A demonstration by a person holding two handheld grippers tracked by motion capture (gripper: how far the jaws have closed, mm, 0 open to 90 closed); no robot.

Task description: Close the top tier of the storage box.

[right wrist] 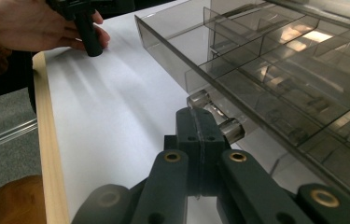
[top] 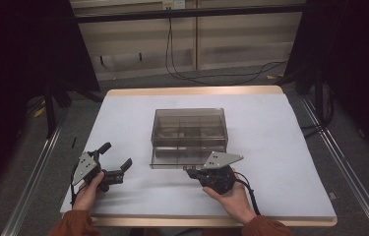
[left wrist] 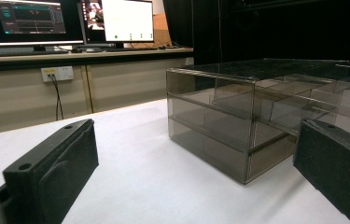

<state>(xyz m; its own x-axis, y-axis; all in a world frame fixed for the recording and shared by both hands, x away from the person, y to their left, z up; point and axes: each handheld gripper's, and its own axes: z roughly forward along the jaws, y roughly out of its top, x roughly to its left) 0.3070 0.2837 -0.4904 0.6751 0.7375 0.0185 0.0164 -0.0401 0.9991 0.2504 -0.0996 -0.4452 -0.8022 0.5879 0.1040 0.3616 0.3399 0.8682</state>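
Note:
A smoky clear plastic drawer box (top: 189, 123) stands in the middle of the white table (top: 280, 162). Its lowest drawer (top: 177, 161) sticks out toward me, with divided compartments (right wrist: 275, 70) showing inside. My right gripper (top: 191, 171) is shut, and its tip (right wrist: 198, 119) sits right at the drawer's clear bar handle (right wrist: 226, 127); whether it pinches the handle I cannot tell. My left gripper (top: 116, 155) rests on the table left of the box, jaws wide open with nothing between them. In the left gripper view the box (left wrist: 238, 121) is ahead of that gripper (left wrist: 191, 154).
The table's wooden edge (right wrist: 46, 149) runs close behind my right gripper. The left hand (right wrist: 28, 23) shows at the top left of the right gripper view. A desk with monitors (left wrist: 70, 21) stands beyond the table. Cables (top: 211, 76) lie on the floor at the far side.

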